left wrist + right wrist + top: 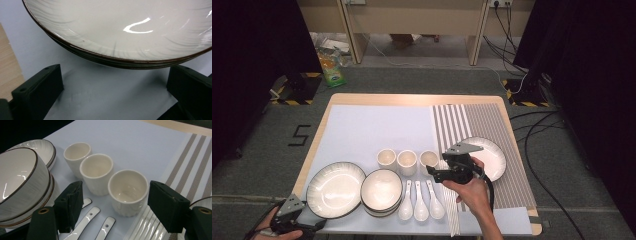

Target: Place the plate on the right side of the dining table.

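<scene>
Right gripper (113, 200), jaws wide, holds nothing; nearest small ribbed cream ceramic cup (128, 191) sits lower centre between them. Left gripper (112, 87), jaws wide, faces brown-rimmed white plate (125, 30).

Right gripper (115, 202) hovered with jaws wide apart, nearest cup (128, 191) between them, untouched. Two more cups (96, 173) (76, 155) lined behind; stacked bowls (21, 182) left, three spoon handles (87, 216) below, striped mat (190, 165) right.

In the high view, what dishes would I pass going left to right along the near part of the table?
Large white ribbed plate with dark rim → stack of white dark-rimmed bowls → three white ceramic spoons → white plate on the striped mat.
</scene>
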`<state>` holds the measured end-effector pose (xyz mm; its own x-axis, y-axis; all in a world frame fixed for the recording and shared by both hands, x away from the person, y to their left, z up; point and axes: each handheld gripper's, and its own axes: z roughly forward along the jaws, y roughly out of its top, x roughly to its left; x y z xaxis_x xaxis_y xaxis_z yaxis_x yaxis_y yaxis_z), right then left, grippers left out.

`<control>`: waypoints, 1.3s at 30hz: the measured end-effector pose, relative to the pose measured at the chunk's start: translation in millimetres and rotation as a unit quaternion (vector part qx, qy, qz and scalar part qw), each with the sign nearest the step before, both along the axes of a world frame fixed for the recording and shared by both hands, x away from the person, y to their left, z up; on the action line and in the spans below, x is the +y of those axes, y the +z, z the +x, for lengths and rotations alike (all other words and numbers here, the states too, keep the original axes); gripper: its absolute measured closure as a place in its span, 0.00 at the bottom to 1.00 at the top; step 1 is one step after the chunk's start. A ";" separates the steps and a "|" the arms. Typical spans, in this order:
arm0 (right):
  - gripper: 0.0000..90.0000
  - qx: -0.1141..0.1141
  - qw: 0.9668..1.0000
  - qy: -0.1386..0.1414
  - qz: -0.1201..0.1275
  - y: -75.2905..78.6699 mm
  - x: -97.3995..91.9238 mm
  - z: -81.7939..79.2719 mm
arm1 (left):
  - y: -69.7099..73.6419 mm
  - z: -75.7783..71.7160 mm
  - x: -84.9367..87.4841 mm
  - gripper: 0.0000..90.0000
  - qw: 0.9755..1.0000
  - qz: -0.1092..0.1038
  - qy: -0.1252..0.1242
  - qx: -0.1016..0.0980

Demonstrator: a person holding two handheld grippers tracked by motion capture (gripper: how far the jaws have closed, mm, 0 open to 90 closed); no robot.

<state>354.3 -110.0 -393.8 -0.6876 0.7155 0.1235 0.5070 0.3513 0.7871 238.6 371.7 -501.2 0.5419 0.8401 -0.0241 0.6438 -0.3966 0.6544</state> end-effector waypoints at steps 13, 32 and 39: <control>0.32 0.003 1.000 0.018 -0.009 4.1 17.4 -1.0 | 0.9 1.1 -0.9 0.00 1.000 0.002 0.000 0.007; 0.32 -0.007 0.999 0.049 -0.006 23.3 38.6 -11.9 | 1.4 2.3 -1.5 0.00 1.000 0.002 0.000 0.010; 0.32 -0.013 0.998 0.062 -0.019 25.8 54.4 -15.6 | 1.3 1.9 -1.3 0.00 1.000 0.001 0.000 0.009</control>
